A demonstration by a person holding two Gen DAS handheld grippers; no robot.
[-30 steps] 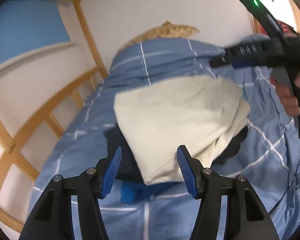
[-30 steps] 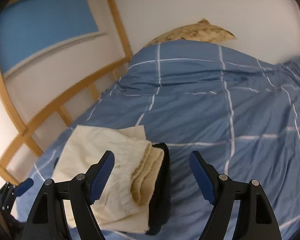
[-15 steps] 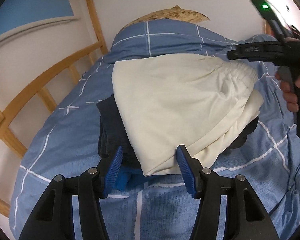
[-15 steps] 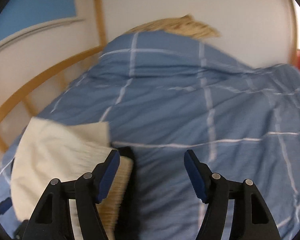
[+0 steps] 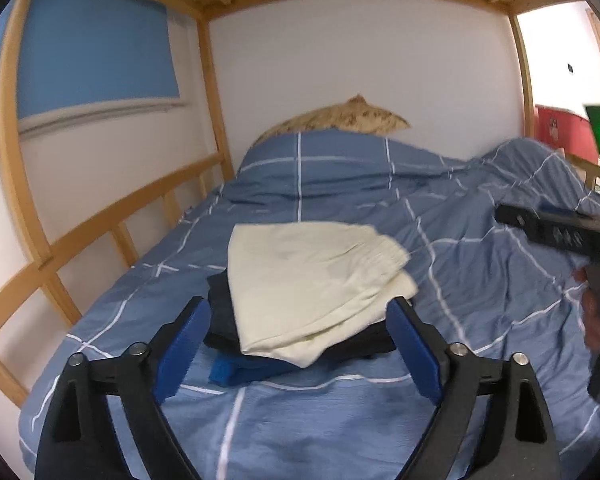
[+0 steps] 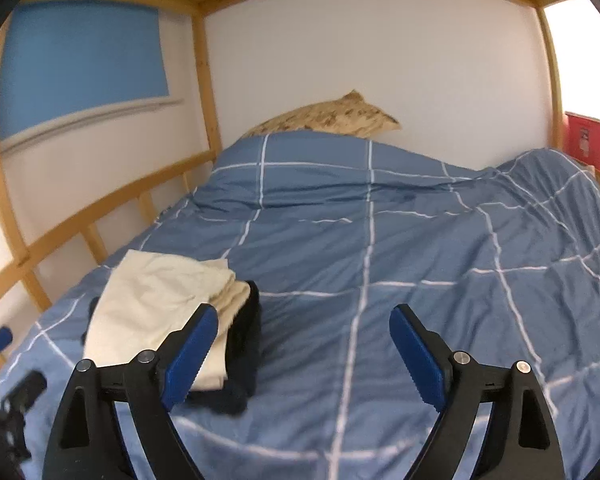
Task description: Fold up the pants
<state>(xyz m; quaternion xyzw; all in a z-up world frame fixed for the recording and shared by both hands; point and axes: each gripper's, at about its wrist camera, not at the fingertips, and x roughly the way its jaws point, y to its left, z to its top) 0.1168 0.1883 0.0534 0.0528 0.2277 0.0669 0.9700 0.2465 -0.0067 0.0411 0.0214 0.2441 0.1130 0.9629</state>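
Note:
Folded cream pants [image 5: 308, 280] lie on top of a stack with a dark folded garment [image 5: 220, 312] and a blue one [image 5: 240, 370] beneath, on the blue checked duvet [image 5: 440, 280]. My left gripper [image 5: 298, 350] is open and empty, raised just in front of the stack. In the right wrist view the cream pants [image 6: 160, 304] lie at the lower left over the dark garment [image 6: 244, 360]. My right gripper [image 6: 300, 356] is open and empty, to the right of the stack above bare duvet [image 6: 420, 260]. It also shows at the right edge of the left wrist view [image 5: 560, 236].
A tan patterned pillow [image 5: 348, 120] leans against the white wall at the head of the bed. A wooden slatted rail [image 5: 100, 232] runs along the left side and a wooden frame overhead. A red object [image 6: 592, 144] stands beyond the bed at the right.
Both grippers have pulled back and up from the stack, so more of the bed and wall shows. The cream pants stay on the stack. The jaws are still open.

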